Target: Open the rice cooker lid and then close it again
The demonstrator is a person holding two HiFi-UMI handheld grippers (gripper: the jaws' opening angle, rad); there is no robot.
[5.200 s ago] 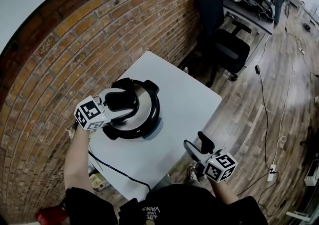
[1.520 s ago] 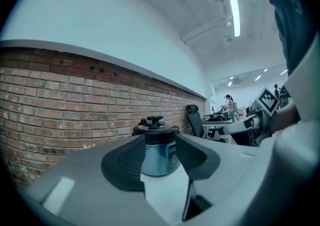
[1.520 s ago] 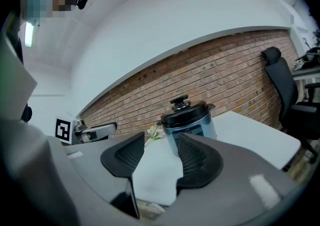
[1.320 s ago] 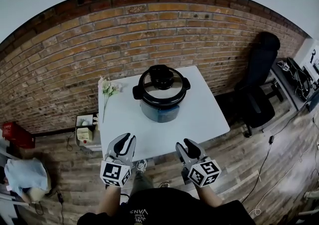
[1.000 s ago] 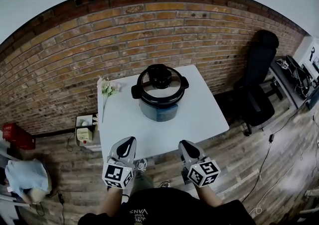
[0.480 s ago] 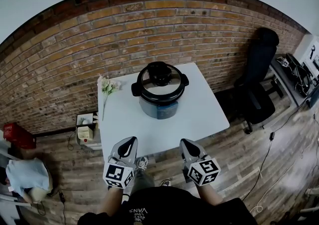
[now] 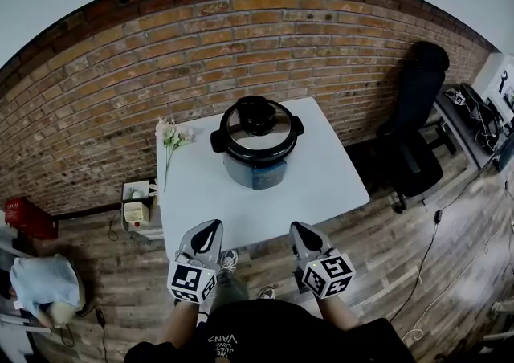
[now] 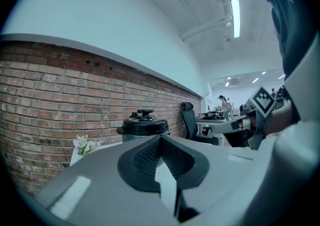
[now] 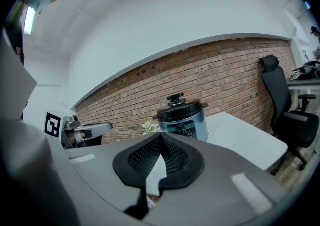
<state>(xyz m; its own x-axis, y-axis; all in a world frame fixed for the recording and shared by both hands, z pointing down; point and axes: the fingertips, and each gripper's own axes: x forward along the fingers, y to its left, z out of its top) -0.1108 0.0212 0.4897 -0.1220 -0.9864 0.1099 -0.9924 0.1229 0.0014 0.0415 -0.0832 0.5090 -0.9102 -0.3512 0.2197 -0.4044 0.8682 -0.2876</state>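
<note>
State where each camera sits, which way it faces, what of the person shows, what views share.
Head view: head-mounted, looking steeply down at the table and rice cooker; left gripper, right gripper and forearms show.
Left gripper view: on the left gripper, along its shut jaws toward the rice cooker; right gripper at right.
Right gripper view: likewise; left gripper at left.
Shared: all see the rice cooker.

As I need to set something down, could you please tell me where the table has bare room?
The table is bare along its near edge, in front of the cooker, and to the cooker's right as far as the right edge. The back left is tightest: flowers at the left edge leave a narrower gap to the cooker.
</note>
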